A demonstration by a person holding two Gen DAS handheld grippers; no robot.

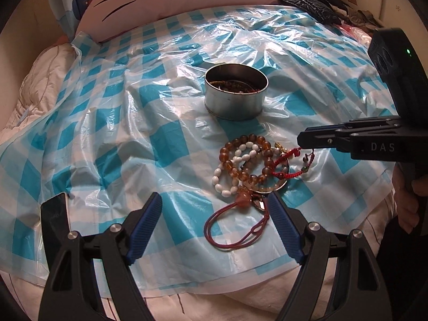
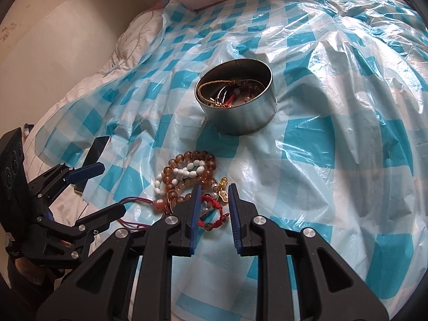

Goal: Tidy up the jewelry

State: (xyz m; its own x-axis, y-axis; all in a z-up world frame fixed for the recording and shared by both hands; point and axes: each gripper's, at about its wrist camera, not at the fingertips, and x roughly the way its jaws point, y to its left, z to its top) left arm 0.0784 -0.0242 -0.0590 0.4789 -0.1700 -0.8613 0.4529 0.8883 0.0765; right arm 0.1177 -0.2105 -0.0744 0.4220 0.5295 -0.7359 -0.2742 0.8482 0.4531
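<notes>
A pile of bracelets [image 1: 248,163] lies on the blue-checked plastic sheet [image 1: 107,123]: amber beads, white beads [image 2: 187,172] and a dark red cord loop [image 1: 230,230]. Behind it stands a round metal tin [image 1: 235,101] [image 2: 240,117] holding a gold chain and other pieces. My left gripper [image 1: 214,196] is open wide just short of the pile, the cord loop lying between its fingers. My right gripper [image 2: 215,187] has its jaws a narrow gap apart, straddling a red braided bracelet [image 2: 211,210] without visibly pressing on it. In the left wrist view the right gripper [image 1: 302,140] comes in from the right.
A dark phone [image 1: 54,208] [image 2: 96,149] lies on the white quilt left of the left gripper [image 2: 109,188]. A pink cat-face pillow [image 1: 174,0] and black plastic bags [image 1: 307,2] are at the head of the bed. A hand [image 1: 409,208] holds the right gripper's handle.
</notes>
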